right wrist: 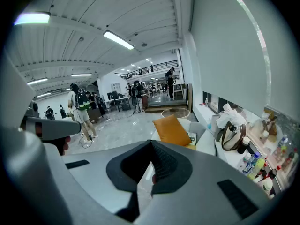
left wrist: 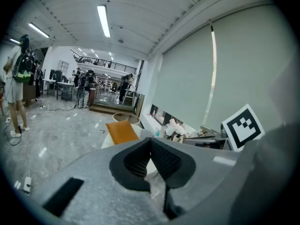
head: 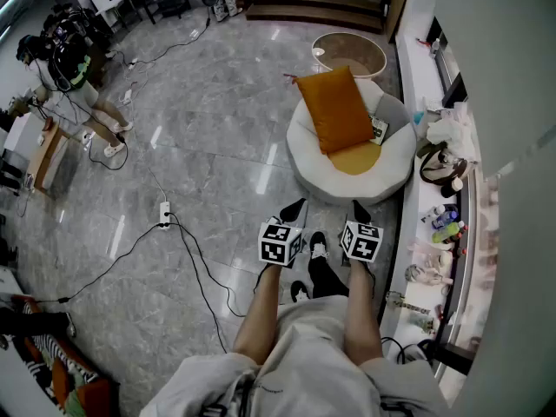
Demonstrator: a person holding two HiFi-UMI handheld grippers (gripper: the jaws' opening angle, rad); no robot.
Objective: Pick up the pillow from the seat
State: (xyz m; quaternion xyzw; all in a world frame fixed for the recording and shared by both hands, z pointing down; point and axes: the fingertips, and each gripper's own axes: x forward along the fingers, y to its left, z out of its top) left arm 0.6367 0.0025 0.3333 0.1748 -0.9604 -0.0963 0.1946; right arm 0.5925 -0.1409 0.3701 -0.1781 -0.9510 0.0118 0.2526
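An orange pillow [head: 334, 109] leans upright against the back of a round white seat [head: 304, 168], above a yellow seat cushion [head: 358, 158]. Both grippers are held out side by side over the floor, short of the seat's near rim and apart from it. My left gripper [head: 294, 208] is shut with nothing in it, and so is my right gripper [head: 360, 210]. In the left gripper view the pillow [left wrist: 122, 131] shows beyond the closed left gripper [left wrist: 151, 142]. The right gripper view has the pillow [right wrist: 172, 130] just above the closed right gripper [right wrist: 151, 143].
A round glass side table [head: 349, 55] stands behind the seat. A ledge [head: 452, 233] along the right wall holds a bag [head: 441, 165] and bottles. Cables and a power strip [head: 164, 214] lie on the grey floor to the left. A person [head: 74, 68] stands far left.
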